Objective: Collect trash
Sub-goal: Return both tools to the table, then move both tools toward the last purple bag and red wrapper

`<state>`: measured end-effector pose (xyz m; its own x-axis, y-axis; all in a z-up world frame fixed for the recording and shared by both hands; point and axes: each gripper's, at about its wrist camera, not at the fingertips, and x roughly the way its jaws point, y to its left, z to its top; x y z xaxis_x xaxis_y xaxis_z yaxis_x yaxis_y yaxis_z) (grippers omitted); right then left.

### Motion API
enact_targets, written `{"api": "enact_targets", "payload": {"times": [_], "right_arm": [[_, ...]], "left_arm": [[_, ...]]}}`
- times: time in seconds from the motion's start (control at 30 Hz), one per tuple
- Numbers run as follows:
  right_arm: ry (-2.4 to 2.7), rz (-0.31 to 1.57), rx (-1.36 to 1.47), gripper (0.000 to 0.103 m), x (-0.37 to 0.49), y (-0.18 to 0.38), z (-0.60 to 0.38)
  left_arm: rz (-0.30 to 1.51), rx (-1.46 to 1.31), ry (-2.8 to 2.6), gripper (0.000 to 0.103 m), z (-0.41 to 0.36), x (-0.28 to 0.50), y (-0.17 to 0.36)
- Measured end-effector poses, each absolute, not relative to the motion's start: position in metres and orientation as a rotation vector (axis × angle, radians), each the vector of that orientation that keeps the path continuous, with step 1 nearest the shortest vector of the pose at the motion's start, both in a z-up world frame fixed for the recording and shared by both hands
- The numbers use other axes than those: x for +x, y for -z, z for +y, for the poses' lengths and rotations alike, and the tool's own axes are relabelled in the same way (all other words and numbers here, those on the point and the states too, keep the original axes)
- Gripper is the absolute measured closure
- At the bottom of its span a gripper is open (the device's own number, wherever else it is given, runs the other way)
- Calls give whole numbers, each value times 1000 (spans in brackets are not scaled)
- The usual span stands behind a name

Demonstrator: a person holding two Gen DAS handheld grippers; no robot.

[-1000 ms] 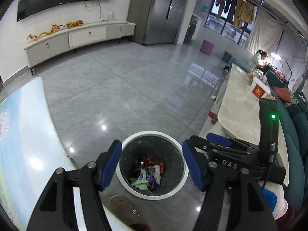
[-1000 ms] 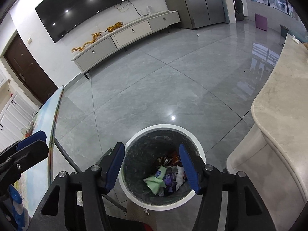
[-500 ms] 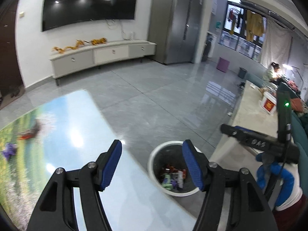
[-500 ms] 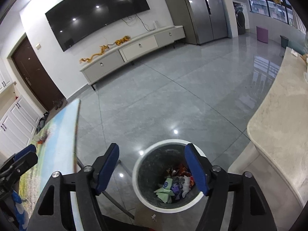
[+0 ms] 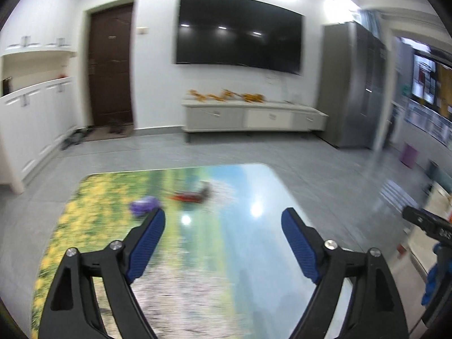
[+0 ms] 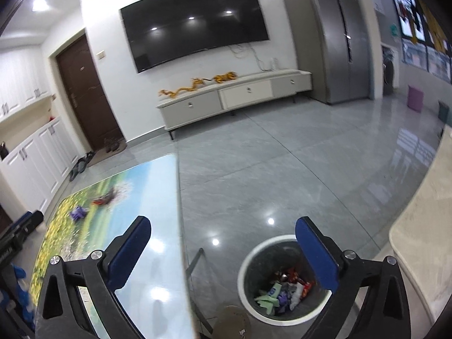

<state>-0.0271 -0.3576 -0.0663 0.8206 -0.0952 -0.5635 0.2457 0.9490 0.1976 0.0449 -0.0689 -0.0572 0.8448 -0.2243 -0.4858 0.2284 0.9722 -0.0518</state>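
My left gripper [image 5: 223, 220] is open and empty above a glossy table with a landscape print [image 5: 197, 254]. A purple wrapper [image 5: 144, 205] lies on the table just beyond my left fingertip, and a red wrapper [image 5: 189, 197] lies farther back. My right gripper [image 6: 223, 230] is open and empty, over the table's right edge [image 6: 166, 226]. A white-rimmed bin [image 6: 248, 260] with several wrappers inside stands on the floor under my right finger. The purple wrapper [image 6: 77, 213] and red wrapper [image 6: 103, 200] also show in the right wrist view.
Grey tiled floor [image 6: 282, 169] lies beyond the table. A beige counter [image 6: 423, 240] stands right of the bin. A white TV cabinet [image 5: 248, 118], a dark door [image 5: 111, 67] and a steel fridge [image 6: 333, 42] line the far wall. The other gripper [image 5: 429, 226] shows at the right edge.
Both grippers have tilted up and swung left, away from the bin. The left view now faces the table and its wrappers; the bin has left that view. Both stay open.
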Motion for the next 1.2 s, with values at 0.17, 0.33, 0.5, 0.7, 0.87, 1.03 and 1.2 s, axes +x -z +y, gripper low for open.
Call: {"api": "enact_targets", "payload": {"times": [0.17,0.33,0.5,0.7,0.87,1.03,1.2], "right_arm": [[140,590,221,0,-10,64,-320],[107,612,165,0,8,60,-283],[77,618,102,0,23,60,-249],[32,624,71,0,35,63,-225],[19,614,72,0,38,64,-222],[21,602,90,0,42,67,-223],[25,612,93,0,47,73,-224]], "left_arm": [[495,-42,154,13,-27,43,55],[496,-79,95,12,7,42,60],[513,-109,60,12,28,43,70],[506,-112,33,12,40,43,75],[481,-100,10,12,42,43,76],[469,-99,-2,12,44,45,78],[476,-103,-1,12,44,49,82]]}}
